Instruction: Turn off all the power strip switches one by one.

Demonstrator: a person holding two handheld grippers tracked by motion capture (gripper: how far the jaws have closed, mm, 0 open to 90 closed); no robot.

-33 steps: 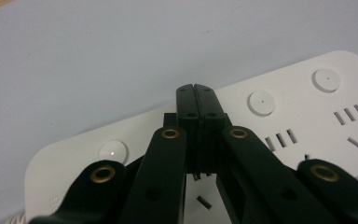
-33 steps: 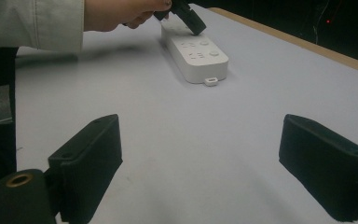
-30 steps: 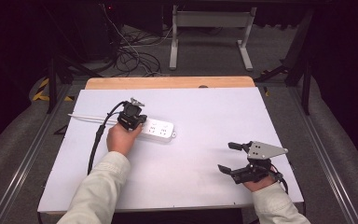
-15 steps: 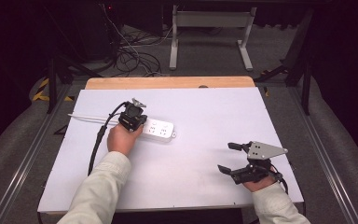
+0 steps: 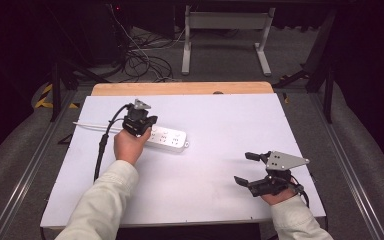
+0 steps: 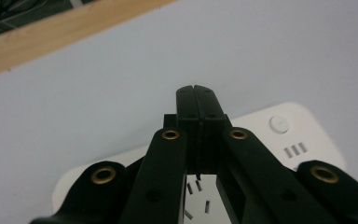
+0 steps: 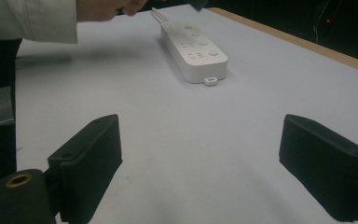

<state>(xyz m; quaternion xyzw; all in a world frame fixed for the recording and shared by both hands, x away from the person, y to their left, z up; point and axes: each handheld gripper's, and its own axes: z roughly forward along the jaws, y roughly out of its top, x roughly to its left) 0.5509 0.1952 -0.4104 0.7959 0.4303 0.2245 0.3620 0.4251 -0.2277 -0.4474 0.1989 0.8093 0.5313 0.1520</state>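
A white power strip (image 5: 169,138) lies flat on the white table (image 5: 220,125), left of centre, with its white cord (image 5: 87,125) running off to the left. My left gripper (image 5: 142,125) hovers over the strip's left end, jaws shut with nothing between them. In the left gripper view the closed fingertips (image 6: 196,89) sit above the strip's sockets (image 6: 289,135), next to its round switch. My right gripper (image 5: 246,168) rests near the table's front right corner, open and empty. Its two pads (image 7: 91,158) stand wide apart, facing the strip (image 7: 193,49) farther off.
A wooden strip (image 5: 180,88) runs along the table's far edge. Beyond it, tangled cables (image 5: 145,60) and a white stand's legs (image 5: 225,45) are on the floor. A black cable (image 5: 101,147) trails from the left gripper across the table.
The left gripper has risen slightly above the power strip, still shut. The right gripper has stayed where it was.
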